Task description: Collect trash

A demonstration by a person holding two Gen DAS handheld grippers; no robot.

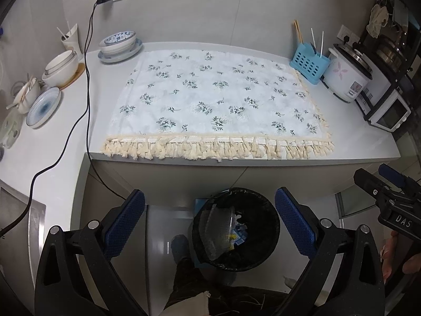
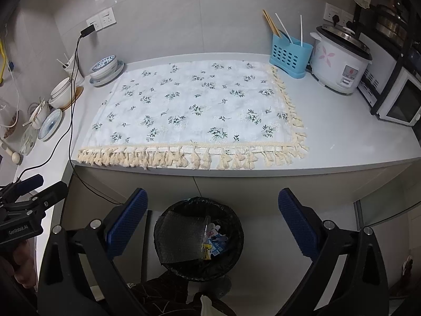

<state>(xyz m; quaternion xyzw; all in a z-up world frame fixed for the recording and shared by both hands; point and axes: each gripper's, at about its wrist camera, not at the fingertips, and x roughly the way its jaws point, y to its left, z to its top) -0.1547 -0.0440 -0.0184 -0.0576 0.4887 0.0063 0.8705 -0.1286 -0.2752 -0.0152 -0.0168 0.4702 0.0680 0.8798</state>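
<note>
A black-lined trash bin (image 1: pixel 252 258) stands on the floor below the counter edge; it also shows in the right wrist view (image 2: pixel 231 226). Inside lie a clear plastic container (image 1: pixel 217 230) (image 2: pixel 181 237) and blue-white scraps of packaging (image 1: pixel 238 233) (image 2: pixel 214 242). My left gripper (image 1: pixel 210 218) is open and empty above the bin. My right gripper (image 2: pixel 213 217) is open and empty above the bin too. The floral cloth (image 1: pixel 218 97) (image 2: pixel 194 108) on the counter carries no trash that I can see.
Bowls and plates (image 1: pixel 119 44) stand at the counter's left, with a black cable (image 1: pixel 88 92) trailing over the edge. A blue utensil holder (image 1: pixel 309 63), a rice cooker (image 1: pixel 347 76) and a microwave (image 1: pixel 389 108) stand at the right. A shoe (image 1: pixel 180 247) is beside the bin.
</note>
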